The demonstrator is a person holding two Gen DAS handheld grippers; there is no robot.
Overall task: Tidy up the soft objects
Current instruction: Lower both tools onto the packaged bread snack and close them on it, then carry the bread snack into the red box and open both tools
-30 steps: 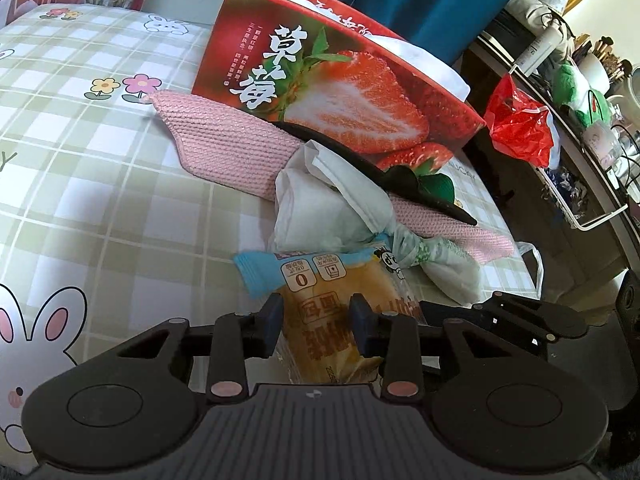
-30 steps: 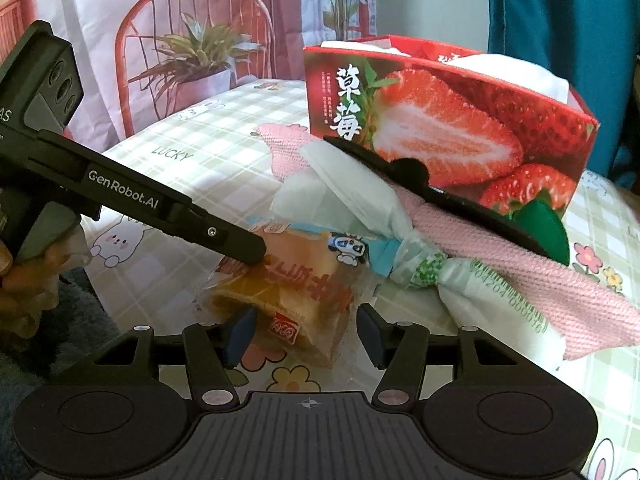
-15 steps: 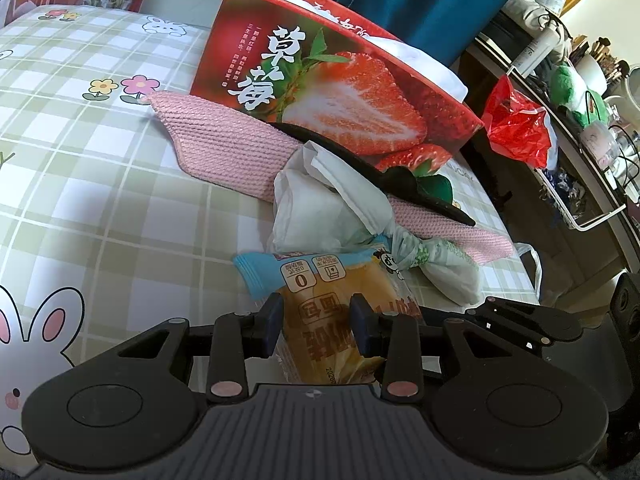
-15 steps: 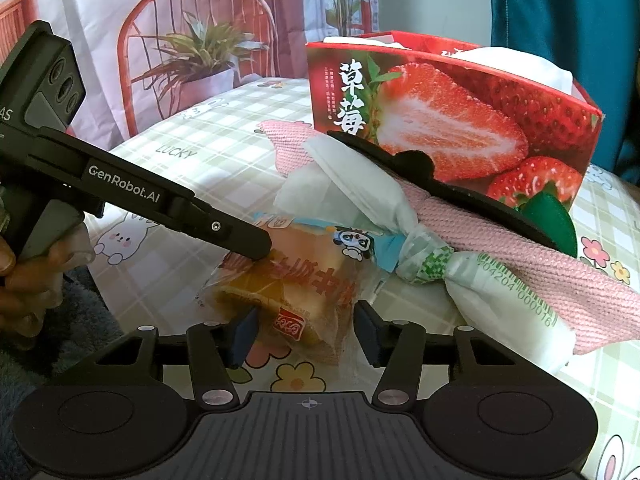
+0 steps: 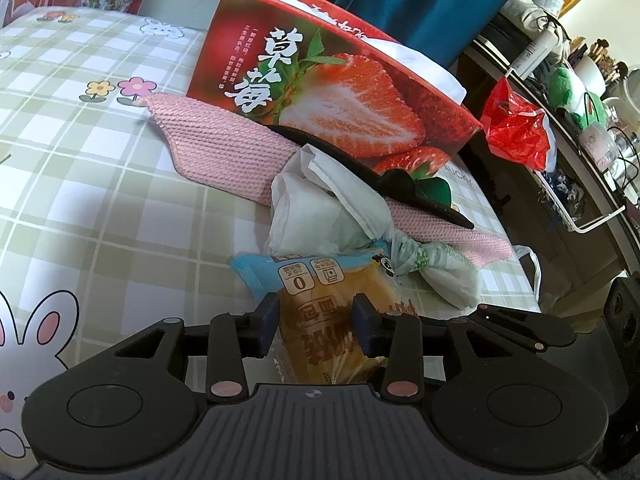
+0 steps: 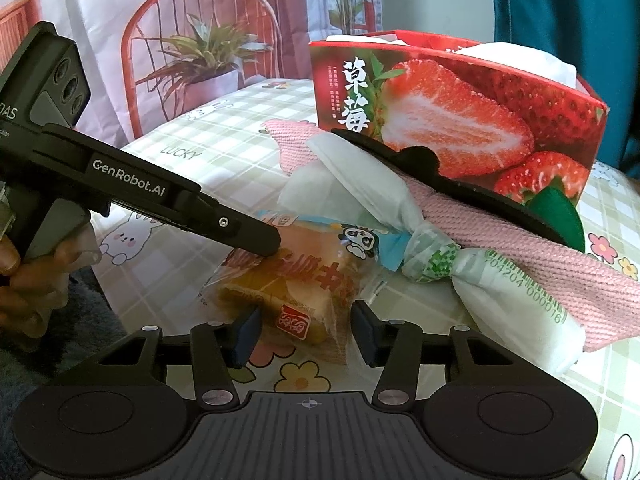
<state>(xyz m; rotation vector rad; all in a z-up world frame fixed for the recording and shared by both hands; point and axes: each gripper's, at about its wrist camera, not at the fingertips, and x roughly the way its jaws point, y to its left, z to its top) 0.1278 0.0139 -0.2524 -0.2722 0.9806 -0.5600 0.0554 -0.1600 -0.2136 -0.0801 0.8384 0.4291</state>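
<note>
A wrapped bread bun (image 5: 332, 320) (image 6: 296, 280) lies on the checked tablecloth. My left gripper (image 5: 316, 322) is shut on the bun, a pad on each side; its body shows in the right wrist view (image 6: 168, 204). My right gripper (image 6: 304, 336) is open, its fingers straddling the bun's near end without pressing it. Behind the bun lie a knotted white plastic bag (image 5: 332, 216) (image 6: 400, 224), a pink knitted cloth (image 5: 224, 156) (image 6: 520, 252) and a flat black piece (image 5: 400, 188) (image 6: 440, 176). A red strawberry box (image 5: 332, 84) (image 6: 460, 120) stands behind them, white material inside.
The tablecloth (image 5: 80, 184) has rabbits and flowers. A cluttered shelf with a red plastic bag (image 5: 516, 128) stands to the right of the table. A red chair and plant backdrop (image 6: 200, 64) are behind the table. A blue curtain (image 5: 420, 0) hangs behind the box.
Both grippers have edged forward, so the bun and box look slightly nearer. The right gripper's fingers now sit closer around the bun's end. The left grip is unchanged.
</note>
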